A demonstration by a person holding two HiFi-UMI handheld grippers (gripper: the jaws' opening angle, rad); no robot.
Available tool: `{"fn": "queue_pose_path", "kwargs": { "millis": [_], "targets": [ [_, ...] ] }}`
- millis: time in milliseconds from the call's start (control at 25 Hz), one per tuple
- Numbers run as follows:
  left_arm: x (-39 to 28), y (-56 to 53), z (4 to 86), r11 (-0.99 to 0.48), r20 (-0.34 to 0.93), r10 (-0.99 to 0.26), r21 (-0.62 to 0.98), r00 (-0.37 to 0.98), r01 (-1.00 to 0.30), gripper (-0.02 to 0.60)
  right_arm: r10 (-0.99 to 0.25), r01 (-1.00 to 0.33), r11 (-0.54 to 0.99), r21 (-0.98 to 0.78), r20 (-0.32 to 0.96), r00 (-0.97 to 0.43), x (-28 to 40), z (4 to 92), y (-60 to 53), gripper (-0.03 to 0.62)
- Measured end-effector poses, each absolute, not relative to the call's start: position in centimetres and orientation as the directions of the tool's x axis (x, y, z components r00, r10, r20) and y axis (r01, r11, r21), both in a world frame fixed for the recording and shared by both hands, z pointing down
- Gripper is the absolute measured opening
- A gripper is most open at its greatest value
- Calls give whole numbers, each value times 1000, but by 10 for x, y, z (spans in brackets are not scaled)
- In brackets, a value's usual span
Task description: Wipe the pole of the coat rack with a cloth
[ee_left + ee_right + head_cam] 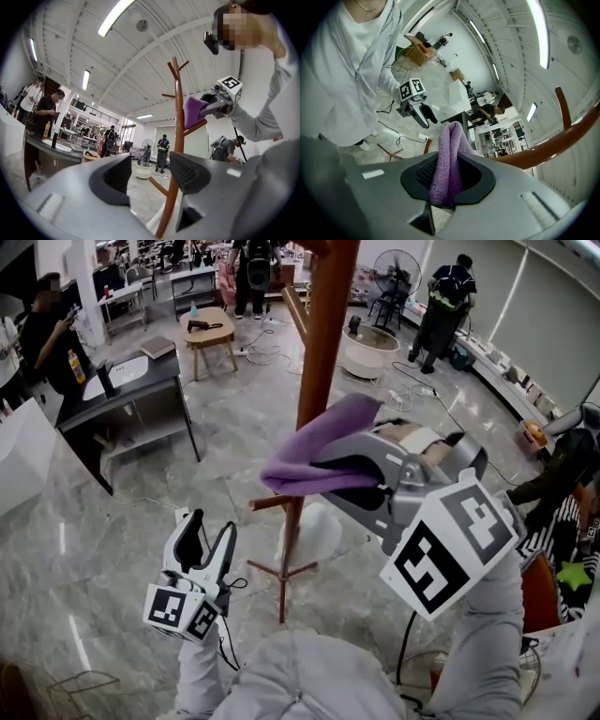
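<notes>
Right gripper (447, 177) is clamping the folded purple cloth (314, 442), seemingly touching the upper coat rack pole (323, 343). Cloth's looking soft, light, floppy: keep gripping the fold. Left gripper (208, 542) is hanging open, empty.

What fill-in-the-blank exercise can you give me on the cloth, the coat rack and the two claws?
The right claw is shut on a folded, fluffy ____ cloth.
The left claw grips nothing; its jaws stand ____.
The reddish-brown wooden pole of the coat rack stands ____ on the grey floor.
Missing words: purple; apart; upright.
</notes>
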State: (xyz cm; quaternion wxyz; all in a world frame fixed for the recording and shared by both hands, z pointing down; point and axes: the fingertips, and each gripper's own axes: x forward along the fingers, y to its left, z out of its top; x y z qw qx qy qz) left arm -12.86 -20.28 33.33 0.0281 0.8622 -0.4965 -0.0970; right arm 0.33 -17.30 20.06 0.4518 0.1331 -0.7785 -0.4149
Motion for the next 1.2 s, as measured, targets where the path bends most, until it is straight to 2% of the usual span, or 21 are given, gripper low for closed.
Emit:
{"fn": "queue_pose_path", "kwargs": {
  "millis": [280,560,800,960,1040,1200],
  "targets": [
    [-138,-197,332,-490,-134,-871,152,473,-858,275,-484,206,653,728,611,-626,-25,209,-141,60],
    [-144,-196,334,-485,-127,-874,156,469,-861,275,-486,277,619,735,635,-601,-42,237,-123,60],
    [-152,-195,338,-482,-120,-876,160,468,-861,275,-423,265,628,732,607,-673,-62,245,-93,60],
    [-151,-193,344,-486,-111,-874,163,473,-859,275,-439,161,606,779,496,-749,-59,223,-80,60],
    [-151,-192,343,-488,-110,-873,163,476,-857,276,-504,79,549,832,405,-763,-50,191,-85,60],
    [-150,-192,342,-497,-111,-868,165,485,-852,275,-676,-79,334,939,180,-715,-15,116,-108,60]
  ]
}}
